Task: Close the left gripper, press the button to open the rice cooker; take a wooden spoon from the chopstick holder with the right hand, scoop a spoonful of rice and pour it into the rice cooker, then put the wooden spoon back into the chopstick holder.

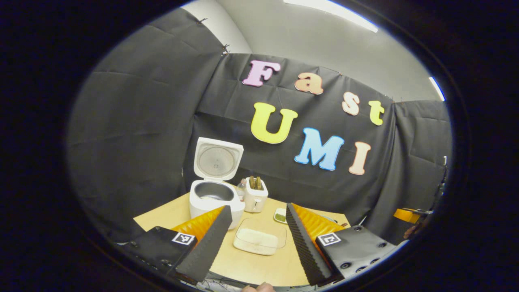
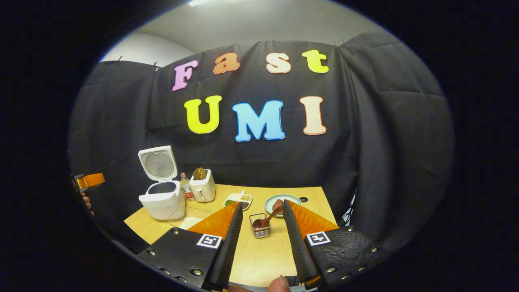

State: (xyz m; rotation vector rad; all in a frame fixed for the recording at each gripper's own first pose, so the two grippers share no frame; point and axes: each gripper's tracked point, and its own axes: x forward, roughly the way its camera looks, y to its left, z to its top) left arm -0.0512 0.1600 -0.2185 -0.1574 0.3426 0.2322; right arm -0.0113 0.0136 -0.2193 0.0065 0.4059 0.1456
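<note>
The white rice cooker (image 1: pixel 215 198) stands on the wooden table with its lid (image 1: pixel 218 158) raised and its pot showing. A clear box of rice (image 1: pixel 259 240) lies in front of it, between the fingers of my left gripper (image 1: pixel 257 209), which is open and held above the table's near edge. In the right gripper view the cooker (image 2: pixel 162 199) is at the far left. A small metal chopstick holder (image 2: pixel 260 230) sits ahead with a wooden spoon (image 2: pixel 267 219) leaning out of it. My right gripper (image 2: pixel 262 205) is open and short of the holder.
A white toaster (image 2: pixel 202 185) and a small bottle (image 2: pixel 187 190) stand beside the cooker. A divided dish of grains (image 2: pixel 239 199) and a pale plate (image 2: pixel 292 200) lie behind the holder. A hand with the other gripper (image 2: pixel 87 181) shows at the left edge.
</note>
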